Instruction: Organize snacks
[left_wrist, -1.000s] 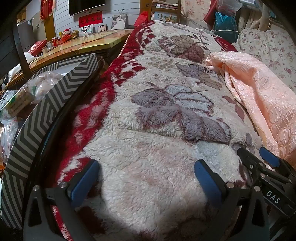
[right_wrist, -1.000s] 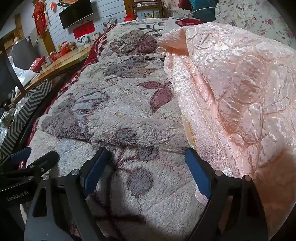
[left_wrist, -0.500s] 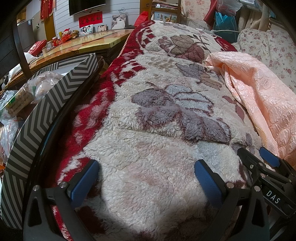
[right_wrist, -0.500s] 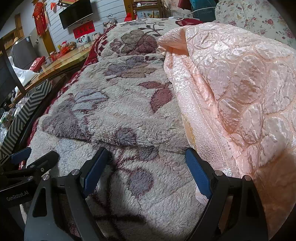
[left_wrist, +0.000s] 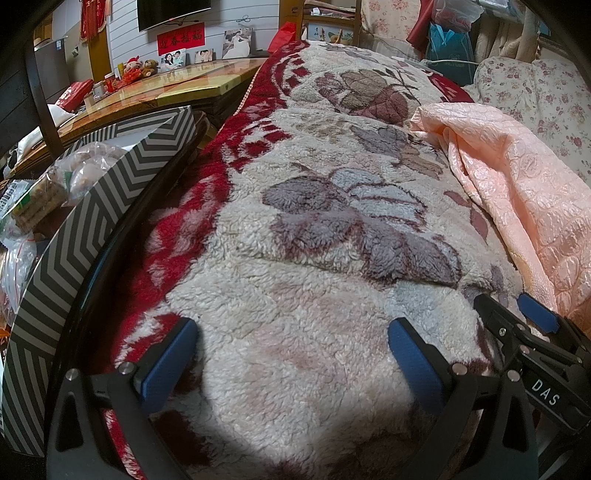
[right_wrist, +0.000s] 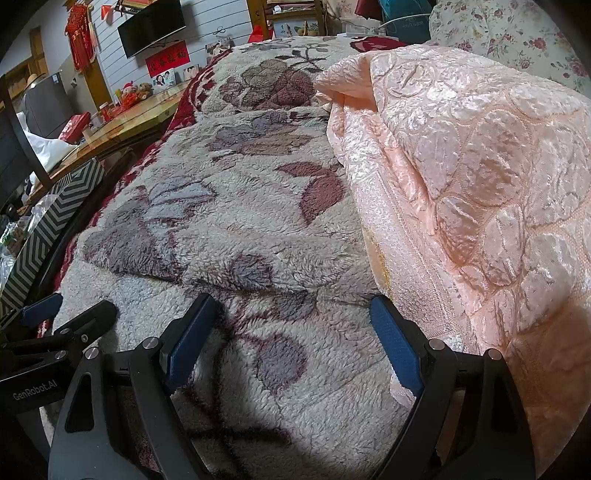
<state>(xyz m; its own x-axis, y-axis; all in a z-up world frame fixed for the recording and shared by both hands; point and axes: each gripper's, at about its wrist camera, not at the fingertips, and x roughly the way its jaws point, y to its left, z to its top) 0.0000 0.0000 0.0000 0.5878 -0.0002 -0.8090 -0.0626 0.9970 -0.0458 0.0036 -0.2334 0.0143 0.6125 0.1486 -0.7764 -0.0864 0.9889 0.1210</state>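
Several bagged snacks (left_wrist: 55, 184) lie in a box with a grey-and-white chevron wall (left_wrist: 88, 229) at the far left of the left wrist view; the box (right_wrist: 48, 221) also shows at the left edge of the right wrist view. My left gripper (left_wrist: 291, 354) is open and empty, low over a fluffy floral blanket (left_wrist: 332, 229). My right gripper (right_wrist: 291, 332) is open and empty over the same blanket (right_wrist: 236, 206), beside my left gripper. The right gripper's fingers (left_wrist: 535, 317) show at the lower right of the left wrist view.
A pink quilted cover (right_wrist: 472, 177) is heaped on the right. A dark curved rail (left_wrist: 110, 258) runs between the box and the blanket. A wooden table (left_wrist: 166, 88) with small items stands behind the box. A floral sofa (left_wrist: 546, 96) is at the far right.
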